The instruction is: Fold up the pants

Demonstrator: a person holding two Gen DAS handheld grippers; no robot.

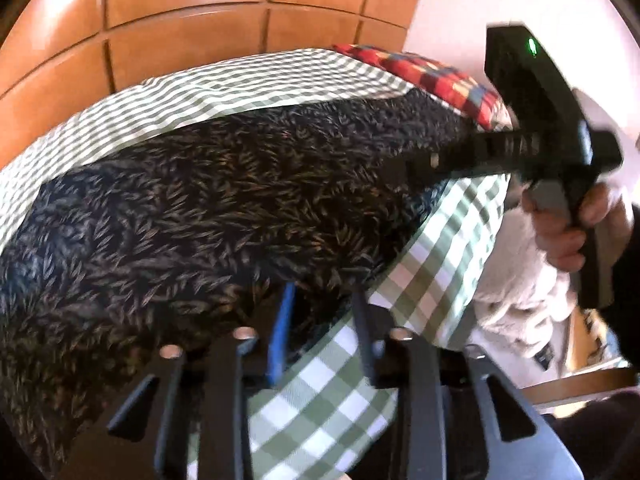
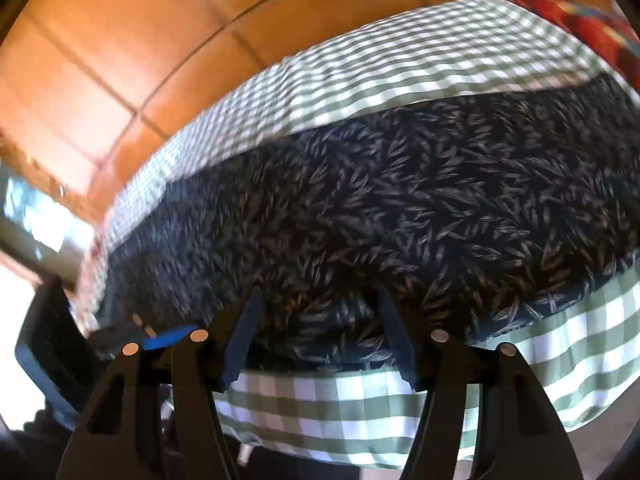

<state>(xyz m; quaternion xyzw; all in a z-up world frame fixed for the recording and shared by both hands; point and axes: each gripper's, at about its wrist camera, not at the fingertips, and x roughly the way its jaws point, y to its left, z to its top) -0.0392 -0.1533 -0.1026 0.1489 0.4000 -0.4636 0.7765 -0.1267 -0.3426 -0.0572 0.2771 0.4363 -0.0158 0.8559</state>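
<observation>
Dark navy pants with a small leaf print lie spread across a green-and-white checked cloth. My left gripper is open at the pants' near edge, its fingers straddling the hem. My right gripper is open too, its fingertips over the pants at their near edge, with nothing between them. The right gripper also shows in the left wrist view, held by a hand at the pants' far right end. The left gripper appears at the lower left of the right wrist view.
A red plaid cushion lies at the far right end of the cloth. Orange floor tiles lie beyond the surface. The checked cloth hangs over the near edge. A white fluffy sleeve is at the right.
</observation>
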